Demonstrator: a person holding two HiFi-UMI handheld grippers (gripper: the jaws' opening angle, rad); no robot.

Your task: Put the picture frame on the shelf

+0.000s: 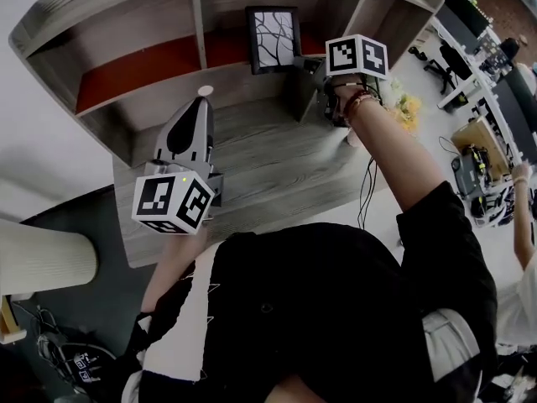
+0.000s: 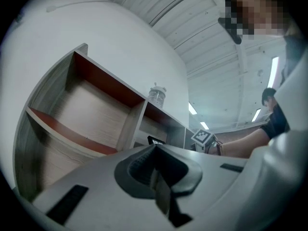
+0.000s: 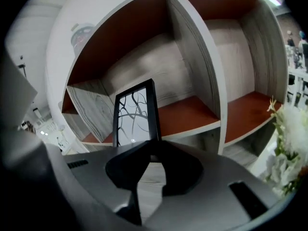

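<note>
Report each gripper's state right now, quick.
Left gripper: closed, holding nothing.
Right gripper: closed on the picture frame.

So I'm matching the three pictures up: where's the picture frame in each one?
Head view: the picture frame is top centre, in front of the shelf.
Left gripper view: small and dark, just below centre.
Right gripper view: left of centre, its lower edge between the fingers of the right gripper.
Shared landmark: the shelf's red boards.
</note>
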